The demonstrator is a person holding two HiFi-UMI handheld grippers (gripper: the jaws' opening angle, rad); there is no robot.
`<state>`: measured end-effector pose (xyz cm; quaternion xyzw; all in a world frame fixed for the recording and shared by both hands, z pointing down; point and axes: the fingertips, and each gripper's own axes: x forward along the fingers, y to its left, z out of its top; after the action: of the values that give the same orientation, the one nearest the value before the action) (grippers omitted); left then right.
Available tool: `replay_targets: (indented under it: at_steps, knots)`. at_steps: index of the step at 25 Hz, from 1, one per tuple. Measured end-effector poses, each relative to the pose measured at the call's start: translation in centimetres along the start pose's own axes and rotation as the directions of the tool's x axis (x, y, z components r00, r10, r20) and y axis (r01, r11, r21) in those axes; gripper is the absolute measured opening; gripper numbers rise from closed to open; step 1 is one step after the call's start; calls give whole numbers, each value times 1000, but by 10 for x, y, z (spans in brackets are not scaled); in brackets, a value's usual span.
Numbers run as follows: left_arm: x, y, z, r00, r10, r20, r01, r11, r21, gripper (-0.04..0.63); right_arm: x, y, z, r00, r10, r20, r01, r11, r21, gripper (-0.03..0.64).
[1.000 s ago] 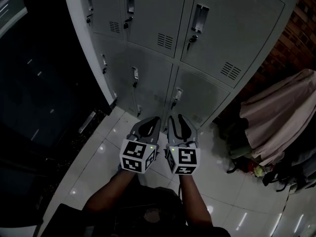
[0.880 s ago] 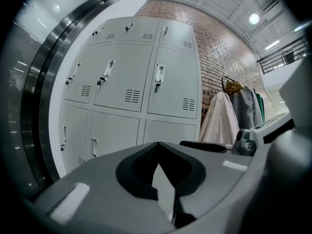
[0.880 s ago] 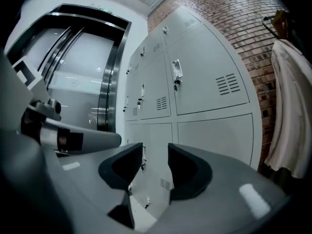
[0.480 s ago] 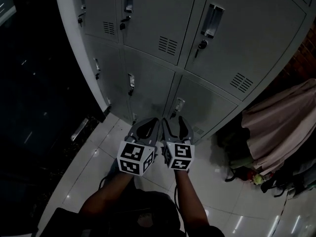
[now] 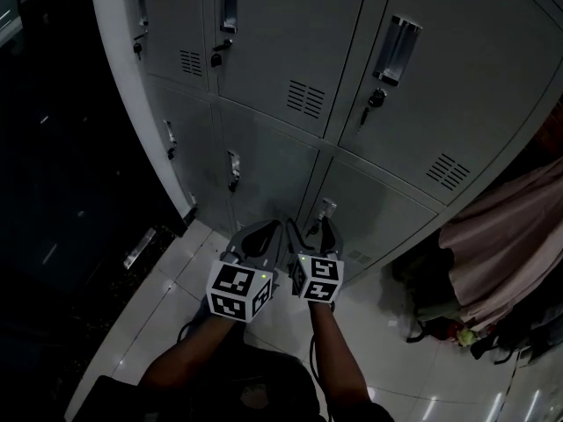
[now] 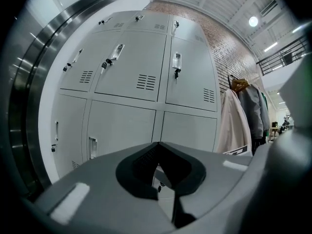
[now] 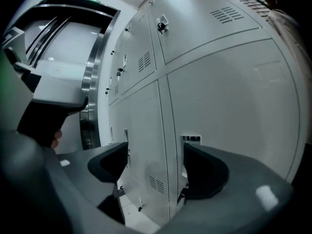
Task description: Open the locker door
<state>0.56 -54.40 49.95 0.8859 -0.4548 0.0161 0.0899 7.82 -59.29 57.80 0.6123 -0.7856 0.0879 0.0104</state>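
At lower centre, the right claw is opening, empty, now closer than a moment ago to the handle of the bottom locker door, likely readying to grasp it, while the left claw beside it is clenched shut, empty.

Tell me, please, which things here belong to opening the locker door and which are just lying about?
For the job: lower locker door, likely target; its handle; right claw, opening, nothing between its pads.
Just about: hanging coats; other lockers; left claw, shut.
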Motion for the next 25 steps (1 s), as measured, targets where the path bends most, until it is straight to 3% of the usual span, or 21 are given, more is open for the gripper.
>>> replay_targets:
  at_steps: [13, 21, 25]
  knots:
    - [36, 24, -12, 999, -44, -30, 44, 999, 12, 6, 54, -27, -24, 998, -52, -34, 53, 999, 14, 348]
    - [43, 20, -14, 997, -67, -47, 68, 998, 11, 6, 53, -28, -26, 997, -60, -52, 60, 998, 2, 345]
    - [38, 17, -11, 997, -60, -46, 60, 998, -2, 6, 43, -24, -29, 996, -74, -56, 74, 997, -12, 310]
